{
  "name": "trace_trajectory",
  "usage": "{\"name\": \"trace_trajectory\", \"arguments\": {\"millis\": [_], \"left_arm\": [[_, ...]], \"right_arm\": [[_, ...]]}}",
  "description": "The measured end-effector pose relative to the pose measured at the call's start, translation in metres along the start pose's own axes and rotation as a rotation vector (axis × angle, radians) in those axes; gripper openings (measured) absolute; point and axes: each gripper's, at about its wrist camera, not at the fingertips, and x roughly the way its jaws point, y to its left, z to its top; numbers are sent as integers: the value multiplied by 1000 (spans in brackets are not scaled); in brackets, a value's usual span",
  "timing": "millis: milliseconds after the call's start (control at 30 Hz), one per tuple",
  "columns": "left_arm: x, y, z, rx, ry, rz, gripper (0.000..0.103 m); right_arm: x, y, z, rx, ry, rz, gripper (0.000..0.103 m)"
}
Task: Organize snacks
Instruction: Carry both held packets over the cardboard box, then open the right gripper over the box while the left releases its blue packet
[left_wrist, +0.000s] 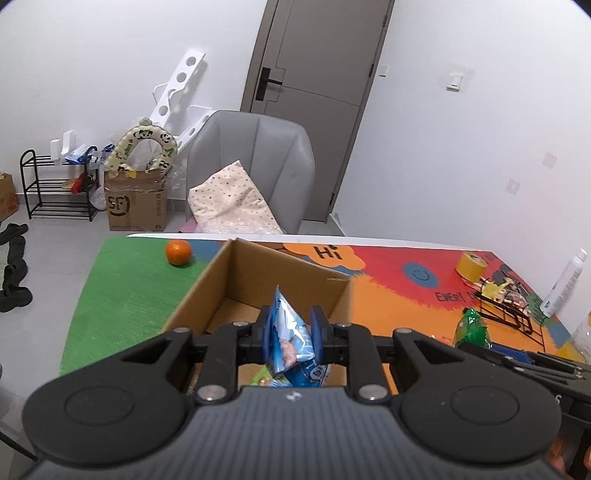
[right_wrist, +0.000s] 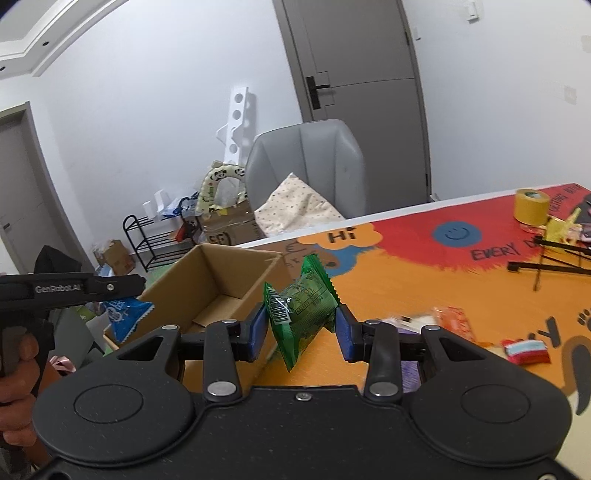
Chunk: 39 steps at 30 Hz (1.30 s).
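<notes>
Left gripper (left_wrist: 291, 336) squeezes a blue snack packet (left_wrist: 288, 332) tight between its two blue pads. It holds the packet up over the open cardboard box (left_wrist: 207, 284). More packets lie at the bottom of the box, right under the held one.

Right gripper (right_wrist: 301, 328) pinches a green snack packet (right_wrist: 301, 310) between its pads. The green packet stands on its edge, a bit tilted, and it hangs in the air just beside the right wall of the box, above the table mat (right_wrist: 424, 280). In the right wrist view, a person's hand (right_wrist: 14, 369) at the left edge holds the handle of the left gripper, and the blue packet pokes out under it, over the near corner of the box.

On the colorful mat, some small snacks (right_wrist: 524, 349) lie near the right gripper; they look blurry. An orange (left_wrist: 178, 252) sits on the green part of the mat, to the left of the box. A yellow roll of tape (left_wrist: 471, 266) rests far off on the red part, next to a black wire rack (left_wrist: 509, 314). Behind the table stands a gray chair (left_wrist: 255, 162) with a dotted pillow (left_wrist: 232, 199) on it.
</notes>
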Motion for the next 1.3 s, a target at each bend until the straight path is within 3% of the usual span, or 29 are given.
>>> {"name": "trace_trajectory", "arguments": {"millis": [433,800,1033,1100,1233,1300], "left_arm": [[30,31,5,-37,50,1,21],[20,49,6,-56,52,37,25],[12,58,5,-49,74,50,49],[10,60,4,-49,73,57,57],[5,62,0,-55,65,71,76],[4,59,-2,-50,54,78,81]], "right_arm": [[30,41,13,-38,26,29,37],[52,69,18,-70,54,71,37],[62,82,22,-71,64,120,39],[66,81,24,-62,58,139,58],[62,71,21,-47,53,105,67],[56,62,19,-22,51,92,79]]}}
